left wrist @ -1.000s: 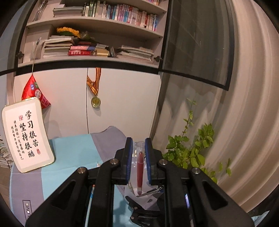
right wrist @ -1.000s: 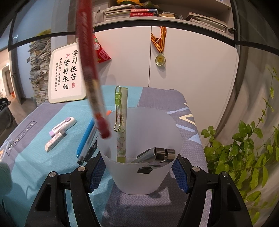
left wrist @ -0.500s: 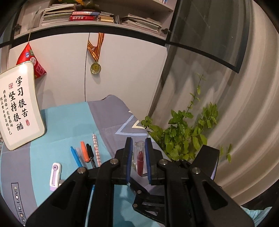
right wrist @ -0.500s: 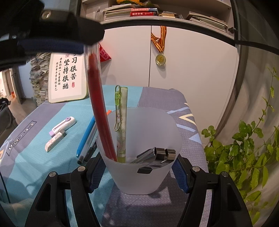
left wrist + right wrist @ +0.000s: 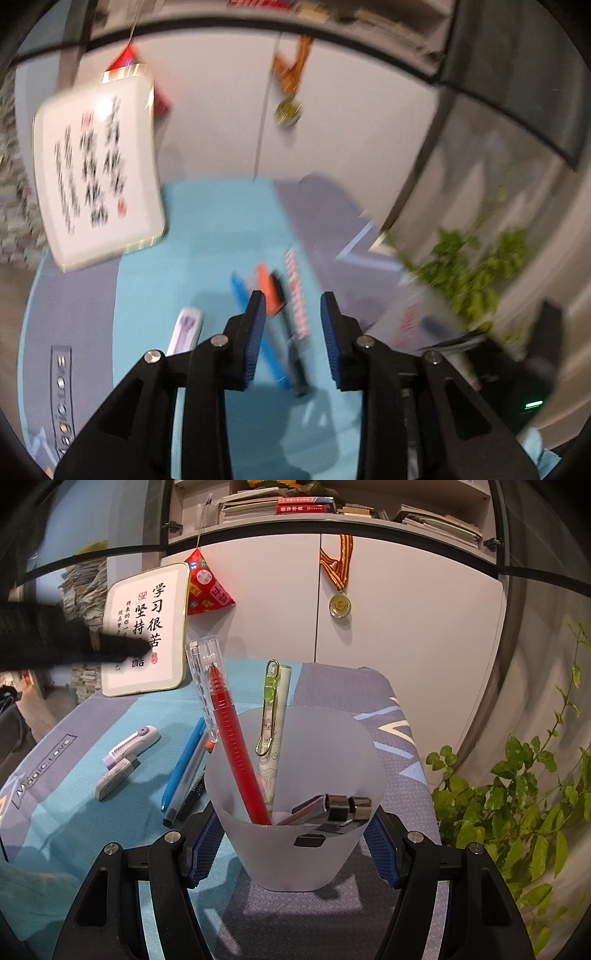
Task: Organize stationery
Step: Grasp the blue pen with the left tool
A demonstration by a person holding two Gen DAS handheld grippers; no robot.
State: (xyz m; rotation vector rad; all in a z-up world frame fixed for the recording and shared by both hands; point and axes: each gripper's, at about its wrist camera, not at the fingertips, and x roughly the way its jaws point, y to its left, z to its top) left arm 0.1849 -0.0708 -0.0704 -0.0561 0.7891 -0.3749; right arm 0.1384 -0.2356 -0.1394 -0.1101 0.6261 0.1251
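The right gripper [image 5: 295, 843] squeezes the cup [image 5: 295, 805] to keep it steady, the red pen [image 5: 236, 746] now leans inside it, and the left gripper [image 5: 293, 339], jaws just opened and empty, hangs over the pens [image 5: 273, 317] lying on the cloth [image 5: 155, 280] farther off.

A frosted translucent plastic cup [image 5: 295, 812] holds a red pen with a clear cap [image 5: 232, 738] and a cream pen with a yellow-green clip [image 5: 275, 716]. The bench's cloth [image 5: 92, 812] is teal and grey-purple with white lettering. On it lie a blue pen [image 5: 184, 764], a lilac-and-white correction tape [image 5: 131, 744] and a white eraser [image 5: 116, 777]. A red-and-yellow striped ribbon carries a gold medal [image 5: 340, 605]. The fingers [image 5: 201, 849] have blue pads on black arms.
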